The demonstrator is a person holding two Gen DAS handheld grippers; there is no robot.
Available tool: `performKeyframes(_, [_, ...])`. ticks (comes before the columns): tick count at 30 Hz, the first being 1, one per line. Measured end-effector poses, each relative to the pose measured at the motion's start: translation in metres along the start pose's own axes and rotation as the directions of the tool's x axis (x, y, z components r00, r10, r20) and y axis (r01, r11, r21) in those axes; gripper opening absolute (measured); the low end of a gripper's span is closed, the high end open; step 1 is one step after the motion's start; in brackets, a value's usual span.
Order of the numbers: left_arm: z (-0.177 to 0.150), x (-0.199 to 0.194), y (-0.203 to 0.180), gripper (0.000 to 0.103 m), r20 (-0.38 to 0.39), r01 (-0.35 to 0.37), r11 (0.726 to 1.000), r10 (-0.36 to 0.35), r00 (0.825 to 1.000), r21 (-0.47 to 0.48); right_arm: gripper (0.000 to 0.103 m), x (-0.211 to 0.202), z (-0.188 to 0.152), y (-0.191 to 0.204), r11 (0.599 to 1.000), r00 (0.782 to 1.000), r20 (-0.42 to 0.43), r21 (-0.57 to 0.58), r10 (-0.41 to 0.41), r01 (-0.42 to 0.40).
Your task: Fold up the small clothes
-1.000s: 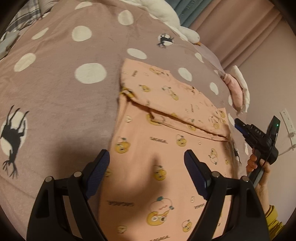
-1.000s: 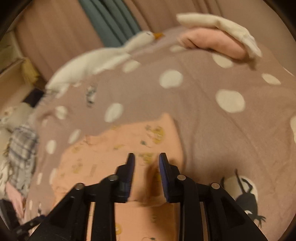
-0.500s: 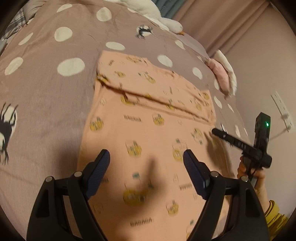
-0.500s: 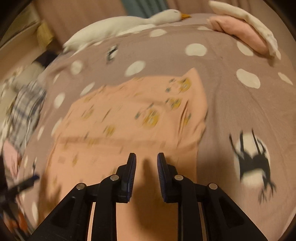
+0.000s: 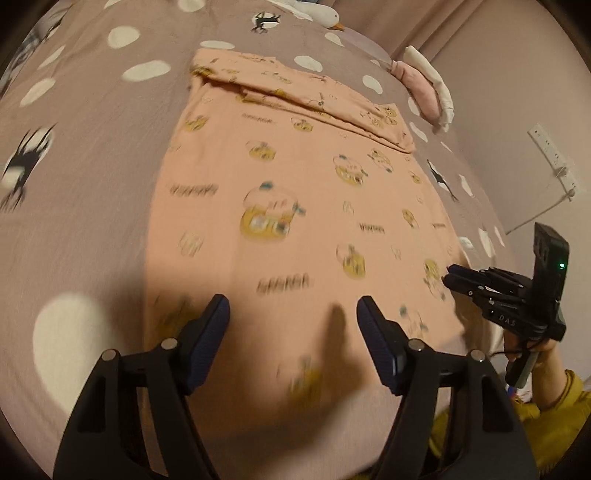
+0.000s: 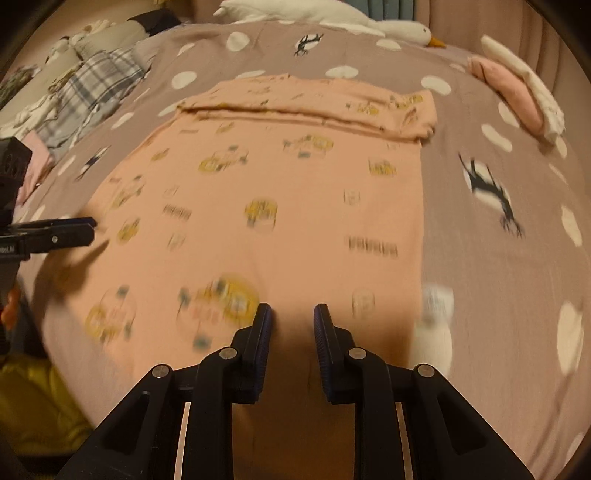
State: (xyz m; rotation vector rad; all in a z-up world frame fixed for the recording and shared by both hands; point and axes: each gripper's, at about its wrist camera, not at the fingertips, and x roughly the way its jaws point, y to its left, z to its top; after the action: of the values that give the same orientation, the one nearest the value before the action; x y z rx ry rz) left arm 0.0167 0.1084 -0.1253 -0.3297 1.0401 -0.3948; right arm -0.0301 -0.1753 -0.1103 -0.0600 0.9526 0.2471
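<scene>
A peach garment with yellow cartoon prints [image 5: 295,206] lies flat on the polka-dot bedspread [image 5: 92,147], its far end folded over into a band [image 5: 306,99]. My left gripper [image 5: 293,317] is open and empty, hovering over the garment's near left part. My right gripper [image 6: 291,321] hovers over the garment [image 6: 280,192] near its near right edge, jaws a small gap apart and empty. The folded band [image 6: 314,105] lies at the far end. Each gripper shows in the other's view: the right [image 5: 452,277], the left [image 6: 90,223].
A folded pink and white pile [image 6: 517,88] lies at the far right of the bed. A white goose plush [image 6: 332,16] lies along the far edge. Plaid and other clothes [image 6: 85,92] are heaped at the far left. A wall socket strip [image 5: 554,158] is at right.
Both grippers have drawn back toward the garment's near end, so more of the flat cloth shows. The right jaws have opened slightly. The fold at the far end is unchanged.
</scene>
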Motion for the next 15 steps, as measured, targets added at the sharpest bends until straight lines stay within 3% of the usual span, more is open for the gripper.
performKeyframes(2, [-0.007,-0.014,0.005,0.072,0.018,0.001,1.000,0.000,1.000,-0.029,0.024,-0.013,-0.006,-0.007,0.997,0.998,0.012,0.051,0.054,-0.054])
performKeyframes(6, [-0.011,-0.035,0.025,0.079,0.082,-0.009,0.994,0.018,0.996,-0.112,0.044,-0.033,-0.008,-0.036,0.966,0.986,0.095,0.212,0.134,-0.152])
performKeyframes(10, [-0.007,-0.025,0.044,0.079,0.070,0.058,0.977,-0.044,0.997,-0.207,0.044,-0.032,-0.014,-0.072,0.912,0.982,0.122,0.367,0.147,-0.182])
performKeyframes(15, [-0.006,-0.019,0.040,0.079,0.067,0.137,0.967,-0.125,0.990,-0.213,0.044,-0.004,-0.028,-0.079,0.860,0.968,0.083,0.445,0.237,-0.249])
